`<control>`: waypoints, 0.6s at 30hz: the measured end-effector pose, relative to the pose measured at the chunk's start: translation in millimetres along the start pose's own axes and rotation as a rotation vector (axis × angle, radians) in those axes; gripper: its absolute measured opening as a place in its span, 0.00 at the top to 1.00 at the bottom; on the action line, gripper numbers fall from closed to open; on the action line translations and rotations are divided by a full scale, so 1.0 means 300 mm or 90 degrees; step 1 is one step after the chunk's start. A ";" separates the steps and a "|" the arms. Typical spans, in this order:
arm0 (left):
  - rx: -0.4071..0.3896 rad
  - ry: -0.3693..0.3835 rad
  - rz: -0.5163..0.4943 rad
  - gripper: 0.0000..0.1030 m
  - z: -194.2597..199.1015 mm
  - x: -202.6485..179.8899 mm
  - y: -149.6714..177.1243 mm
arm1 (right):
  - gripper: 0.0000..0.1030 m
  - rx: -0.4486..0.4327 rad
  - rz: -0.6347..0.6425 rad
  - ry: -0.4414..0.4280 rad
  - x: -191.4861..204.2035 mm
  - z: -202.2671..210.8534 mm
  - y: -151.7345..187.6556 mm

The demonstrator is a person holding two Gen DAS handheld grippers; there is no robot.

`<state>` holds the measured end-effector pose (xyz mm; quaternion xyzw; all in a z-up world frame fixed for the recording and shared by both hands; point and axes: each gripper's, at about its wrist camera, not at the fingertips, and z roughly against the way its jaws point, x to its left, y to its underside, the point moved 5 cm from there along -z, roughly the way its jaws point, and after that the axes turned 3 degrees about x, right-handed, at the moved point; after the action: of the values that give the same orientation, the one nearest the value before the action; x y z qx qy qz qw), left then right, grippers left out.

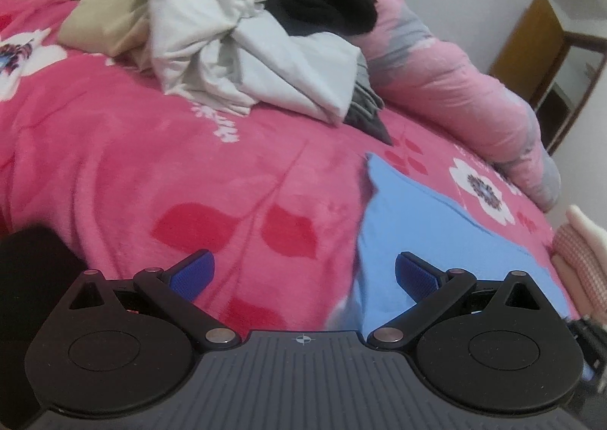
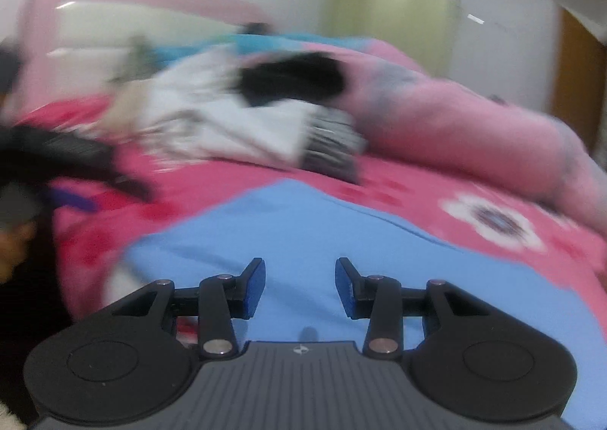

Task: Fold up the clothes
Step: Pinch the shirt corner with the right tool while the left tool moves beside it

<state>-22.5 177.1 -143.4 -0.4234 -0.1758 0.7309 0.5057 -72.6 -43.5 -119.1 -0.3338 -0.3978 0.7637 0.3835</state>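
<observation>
Blue garment (image 2: pixel 341 225): soft, light, limp; we'd pinch its edge. Left gripper (image 1: pixel 305 272) wide open, right gripper (image 2: pixel 300 287) half-open, both empty.

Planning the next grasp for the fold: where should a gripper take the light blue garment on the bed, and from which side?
Probably the pointed far corner of the light blue garment, where its edge lifts slightly off the pink blanket. Elsewhere it lies flat, giving the fingers nothing to get under. The open left gripper already sits beside that edge, so come in low from the blanket side and pinch the corner.
</observation>
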 end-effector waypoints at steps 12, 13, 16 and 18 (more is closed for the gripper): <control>-0.003 0.006 0.020 0.08 0.004 0.067 -0.015 | 0.59 -0.004 0.259 -0.074 0.331 -0.130 -0.022; -0.003 0.007 0.021 0.10 0.003 0.073 -0.017 | 0.60 -0.002 0.272 -0.071 0.338 -0.141 -0.019; -0.002 0.009 0.023 0.17 -0.001 0.086 -0.020 | 0.60 0.003 0.296 -0.060 0.350 -0.165 -0.010; -0.001 0.012 0.025 0.20 -0.003 0.093 -0.022 | 0.63 0.005 0.298 -0.059 0.351 -0.180 -0.009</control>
<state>-21.4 204.5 -151.7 -0.4342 -0.1633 0.7364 0.4925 -78.7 66.1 -163.2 -0.3799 -0.3240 0.8478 0.1788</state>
